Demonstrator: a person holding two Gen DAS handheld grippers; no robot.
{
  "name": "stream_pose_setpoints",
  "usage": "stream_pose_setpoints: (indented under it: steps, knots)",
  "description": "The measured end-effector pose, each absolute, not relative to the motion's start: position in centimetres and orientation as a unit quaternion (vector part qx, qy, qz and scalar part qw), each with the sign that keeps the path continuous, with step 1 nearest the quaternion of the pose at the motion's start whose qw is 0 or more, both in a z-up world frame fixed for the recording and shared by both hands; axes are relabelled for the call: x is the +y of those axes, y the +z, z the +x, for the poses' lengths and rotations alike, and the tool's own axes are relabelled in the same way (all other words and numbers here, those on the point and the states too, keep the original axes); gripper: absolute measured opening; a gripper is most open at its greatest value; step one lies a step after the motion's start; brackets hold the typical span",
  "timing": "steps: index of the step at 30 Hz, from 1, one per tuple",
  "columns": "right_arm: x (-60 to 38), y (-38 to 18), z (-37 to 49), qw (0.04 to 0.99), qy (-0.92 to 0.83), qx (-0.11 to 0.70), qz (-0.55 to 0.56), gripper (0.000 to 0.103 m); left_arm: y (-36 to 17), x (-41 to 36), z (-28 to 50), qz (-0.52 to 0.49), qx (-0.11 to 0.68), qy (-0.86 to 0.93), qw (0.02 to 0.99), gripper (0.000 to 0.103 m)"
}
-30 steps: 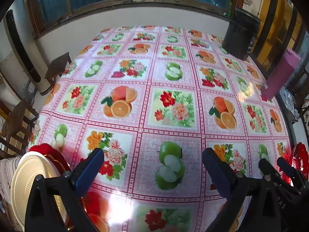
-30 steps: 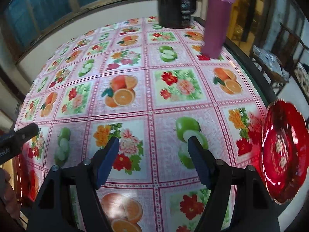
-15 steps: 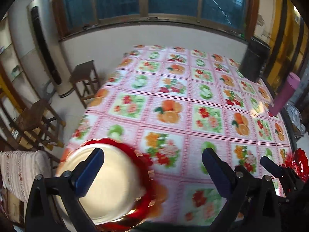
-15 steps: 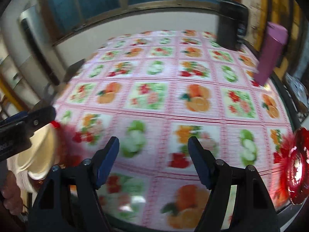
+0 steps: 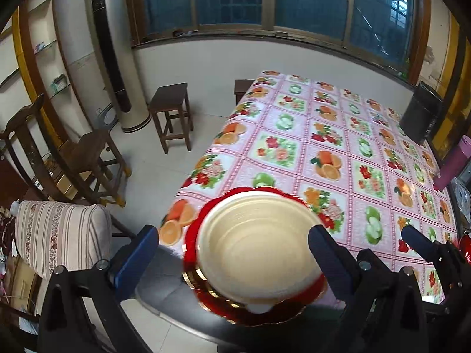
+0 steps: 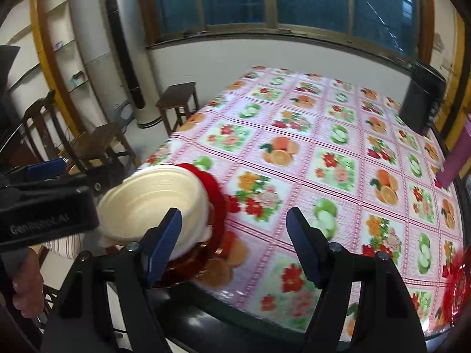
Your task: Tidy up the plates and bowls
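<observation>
Cream bowl [image 5: 259,247] sits on a red plate [image 5: 253,311] at the near left corner of the tabletop [image 5: 338,147]. Left tool [image 5: 232,253] spread wide around the bowl, apparently not touching. Right tool [image 6: 235,241] wide, empty. Second red plate [image 6: 456,288] at right edge.

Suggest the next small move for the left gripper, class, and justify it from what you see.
Probably lower the open left gripper toward the cream bowl, which sits between its spread jaws on the red plate at the table corner, not yet gripped.
</observation>
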State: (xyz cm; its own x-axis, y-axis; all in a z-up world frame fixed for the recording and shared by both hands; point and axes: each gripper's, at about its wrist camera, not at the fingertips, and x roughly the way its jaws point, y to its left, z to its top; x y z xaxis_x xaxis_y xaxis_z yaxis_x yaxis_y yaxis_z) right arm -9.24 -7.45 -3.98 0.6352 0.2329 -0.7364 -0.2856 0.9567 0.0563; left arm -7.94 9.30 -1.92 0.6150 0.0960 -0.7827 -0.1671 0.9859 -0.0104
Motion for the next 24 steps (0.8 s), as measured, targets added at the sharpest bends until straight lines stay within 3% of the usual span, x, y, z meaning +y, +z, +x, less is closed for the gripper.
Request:
stream_pose_setpoints:
  steps: [24]
  knots:
    - [-2.3, -3.5, -10.2, 0.904, 0.16, 0.391, -0.063, 0.074, -2.0, 13.6, -8.9, -0.06, 0.435, 0.077, 0.895, 0.103]
